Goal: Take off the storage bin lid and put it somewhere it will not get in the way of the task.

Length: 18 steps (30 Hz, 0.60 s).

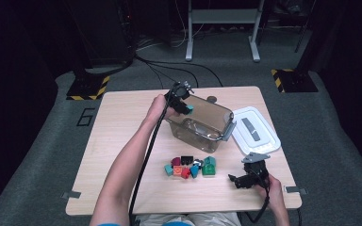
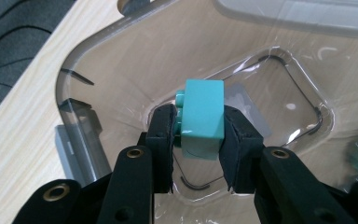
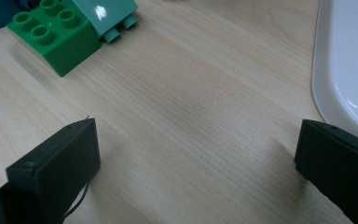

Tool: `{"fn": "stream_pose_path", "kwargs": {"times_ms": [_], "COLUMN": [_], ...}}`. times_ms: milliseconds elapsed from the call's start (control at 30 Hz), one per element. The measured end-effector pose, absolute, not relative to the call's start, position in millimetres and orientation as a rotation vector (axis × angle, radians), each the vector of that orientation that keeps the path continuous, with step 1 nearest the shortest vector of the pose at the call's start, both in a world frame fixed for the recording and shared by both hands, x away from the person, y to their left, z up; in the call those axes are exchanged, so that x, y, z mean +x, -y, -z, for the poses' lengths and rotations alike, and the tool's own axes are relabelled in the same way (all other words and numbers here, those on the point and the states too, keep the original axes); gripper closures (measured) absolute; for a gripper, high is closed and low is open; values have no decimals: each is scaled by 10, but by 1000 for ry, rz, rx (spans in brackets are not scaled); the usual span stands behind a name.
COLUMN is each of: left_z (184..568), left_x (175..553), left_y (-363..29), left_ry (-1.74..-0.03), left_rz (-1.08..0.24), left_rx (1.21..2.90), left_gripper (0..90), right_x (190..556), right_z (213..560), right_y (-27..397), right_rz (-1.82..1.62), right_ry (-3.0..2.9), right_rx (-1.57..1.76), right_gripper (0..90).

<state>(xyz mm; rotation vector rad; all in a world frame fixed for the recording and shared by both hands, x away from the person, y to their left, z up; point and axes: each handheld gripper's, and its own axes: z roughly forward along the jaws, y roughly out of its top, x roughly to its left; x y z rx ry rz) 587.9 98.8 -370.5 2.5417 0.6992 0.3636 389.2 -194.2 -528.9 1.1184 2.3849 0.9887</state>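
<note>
My left gripper (image 1: pixel 185 107) is shut on a turquoise brick (image 2: pixel 201 116), pinched between its two black pads and held over the mouth of the clear plastic bin (image 1: pixel 215 123); the same turquoise brick (image 1: pixel 190 108) hangs at the bin's near-left rim. Through the clear bin (image 2: pixel 98 51) I see its bare bottom and the wood under it. My right gripper (image 1: pixel 238 180) rests low on the table at the front right, jaws wide apart with nothing between them. In the right gripper view a green brick (image 3: pixel 53 33) and a pale teal piece (image 3: pixel 107 14) lie ahead on the wood.
A pile of several coloured bricks (image 1: pixel 191 166) sits at the table's front centre. The bin's white lid (image 1: pixel 254 129) lies flat to the right of the bin, its edge (image 3: pixel 349 60) beside my right jaw. Bare wood stretches across the table's left side (image 1: pixel 113 136).
</note>
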Motion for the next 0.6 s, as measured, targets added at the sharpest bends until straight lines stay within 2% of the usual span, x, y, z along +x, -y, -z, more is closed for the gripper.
{"fn": "stream_pose_path", "kwargs": {"times_ms": [600], "left_z": [3879], "left_x": [5966], "left_y": [-816], "left_ry": [-725], "left_rz": [-334], "left_rx": [2601], "left_gripper": [668], "right_x": [3893], "right_z": [5290], "right_y": [1943], "right_rz": [-988], "right_ry": [-2383], "right_rx": [1117], "right_gripper": [0]}}
